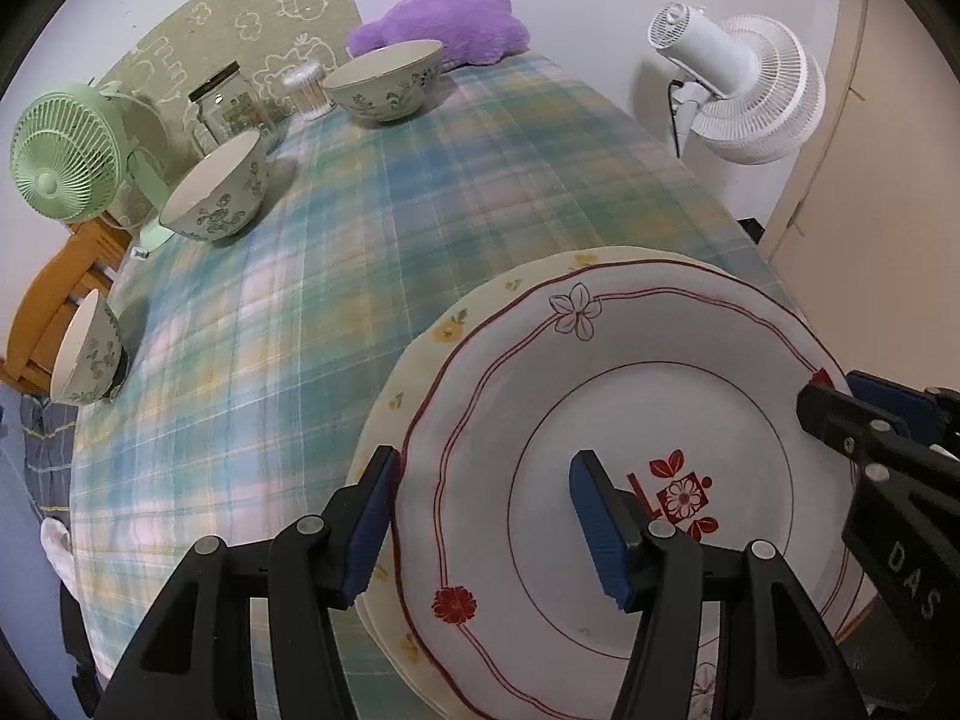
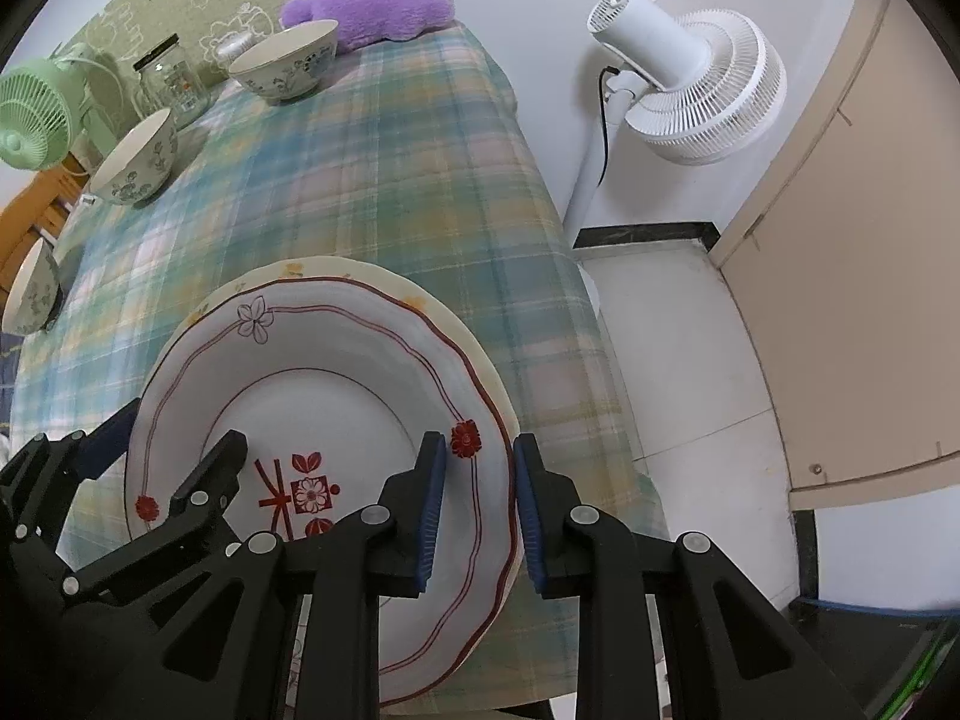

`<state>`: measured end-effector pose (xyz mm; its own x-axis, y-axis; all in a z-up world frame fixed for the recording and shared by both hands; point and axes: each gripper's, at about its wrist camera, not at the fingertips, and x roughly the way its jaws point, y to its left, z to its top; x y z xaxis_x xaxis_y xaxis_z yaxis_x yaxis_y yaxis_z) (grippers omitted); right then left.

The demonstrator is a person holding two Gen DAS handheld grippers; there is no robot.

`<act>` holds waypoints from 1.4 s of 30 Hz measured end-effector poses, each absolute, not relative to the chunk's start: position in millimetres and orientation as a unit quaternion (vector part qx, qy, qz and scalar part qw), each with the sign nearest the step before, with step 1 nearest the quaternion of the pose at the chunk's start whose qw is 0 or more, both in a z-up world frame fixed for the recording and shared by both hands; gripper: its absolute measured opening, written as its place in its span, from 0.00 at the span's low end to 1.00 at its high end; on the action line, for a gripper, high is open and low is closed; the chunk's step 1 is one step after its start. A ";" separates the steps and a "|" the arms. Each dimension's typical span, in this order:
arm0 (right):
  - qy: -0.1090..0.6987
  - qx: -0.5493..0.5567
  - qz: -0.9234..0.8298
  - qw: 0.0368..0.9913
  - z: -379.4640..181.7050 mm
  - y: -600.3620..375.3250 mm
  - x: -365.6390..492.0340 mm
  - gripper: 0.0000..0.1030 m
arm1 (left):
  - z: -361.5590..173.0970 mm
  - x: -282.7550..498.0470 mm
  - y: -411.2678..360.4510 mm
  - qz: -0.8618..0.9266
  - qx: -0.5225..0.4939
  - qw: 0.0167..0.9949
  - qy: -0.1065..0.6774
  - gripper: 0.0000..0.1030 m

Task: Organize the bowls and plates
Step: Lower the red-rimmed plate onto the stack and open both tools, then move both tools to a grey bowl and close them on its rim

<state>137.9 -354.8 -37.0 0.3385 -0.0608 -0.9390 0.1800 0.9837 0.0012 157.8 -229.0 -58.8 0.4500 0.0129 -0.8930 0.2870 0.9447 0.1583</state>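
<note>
Shows a white plate (image 1: 600, 372) with red trim and a red flower emblem, stacked on a cream plate (image 1: 420, 348) with yellow blossoms at the near end of a plaid-covered surface (image 1: 420, 210). Catches the right hand-held gripper (image 2: 480, 498) pinched onto the white plate's right rim, one blue pad on top and the other outside the edge. Finds the left hand-held gripper (image 1: 486, 510) at the white plate's left rim, jaws standing wide apart, one pad just outside the edge and the other over the plate's well, not squeezing it.

Leaves three floral bowls well beyond the white plate: a wide bowl (image 1: 390, 84) far behind it, a second bowl (image 1: 219, 192) behind and to its left, a third bowl (image 1: 87, 348) at the left edge, level with the plate's far rim. Takes in a glass jar (image 1: 225, 99), a green fan (image 1: 60, 162) and a purple cushion (image 1: 444, 27) behind the plate, and a white fan (image 1: 750, 96) behind and right of it.
</note>
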 end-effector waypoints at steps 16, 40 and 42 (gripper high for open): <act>0.575 0.035 -0.033 0.817 -37.1 -346.9 153.5 0.25 | -55.7 173.0 -215.6 -0.083 0.077 0.829 0.548 0.73; 0.515 0.085 0.005 0.853 3.5 -238.4 170.9 0.66 | -24.9 187.4 -72.6 -0.043 -0.002 0.848 0.528 0.79; 0.511 0.086 -0.007 0.855 7.7 -219.3 171.9 0.66 | -20.5 189.0 -53.2 -0.048 0.008 0.851 0.522 0.79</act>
